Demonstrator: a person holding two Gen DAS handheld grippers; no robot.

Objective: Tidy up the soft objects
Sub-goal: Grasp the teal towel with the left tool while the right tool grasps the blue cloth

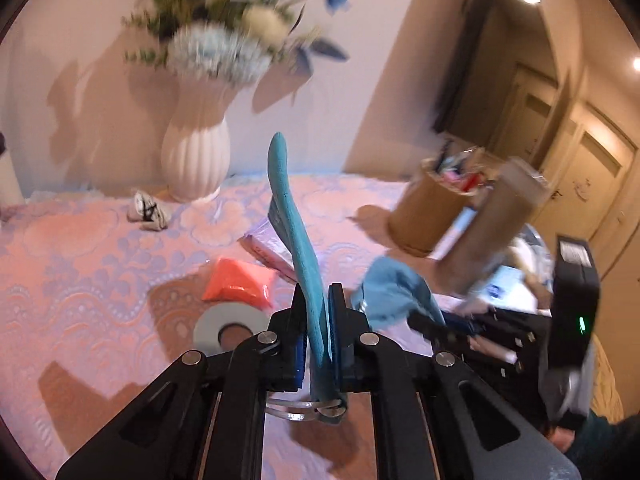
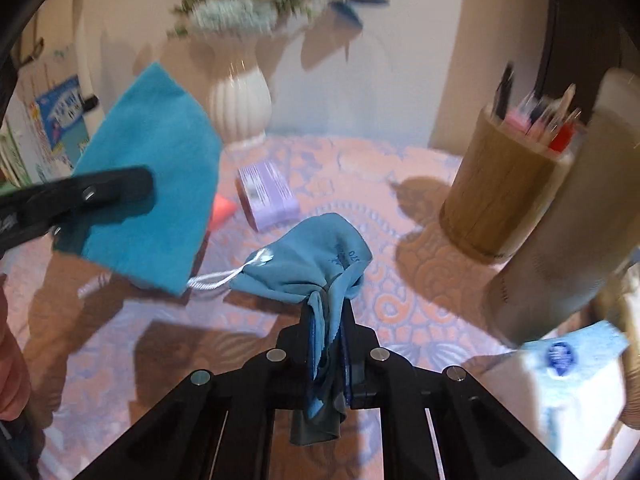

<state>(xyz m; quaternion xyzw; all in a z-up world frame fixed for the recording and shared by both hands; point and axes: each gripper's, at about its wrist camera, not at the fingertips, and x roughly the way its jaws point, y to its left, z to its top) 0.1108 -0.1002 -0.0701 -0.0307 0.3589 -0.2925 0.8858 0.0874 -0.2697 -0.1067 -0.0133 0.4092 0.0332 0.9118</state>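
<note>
My left gripper point(image 1: 318, 300) is shut on a teal felt cloth point(image 1: 298, 236) that stands edge-on above the bed; the same cloth point(image 2: 152, 184) shows flat in the right wrist view with the left gripper's finger point(image 2: 100, 196) over it. My right gripper point(image 2: 328, 312) is shut on a light blue drawstring pouch point(image 2: 316, 260) with a white cord point(image 2: 216, 278), held just above the bedspread. The pouch point(image 1: 396, 288) and the right gripper point(image 1: 460, 328) also show at the right of the left wrist view.
A white vase point(image 1: 196, 152) of flowers stands at the back. A lilac box point(image 2: 268, 194), an orange packet point(image 1: 240, 280), a tape roll point(image 1: 228, 324) and a small sock bundle point(image 1: 148, 208) lie on the pink bedspread point(image 1: 80, 272). A wooden holder point(image 2: 504, 196) and a brown cylinder point(image 2: 568, 232) stand right.
</note>
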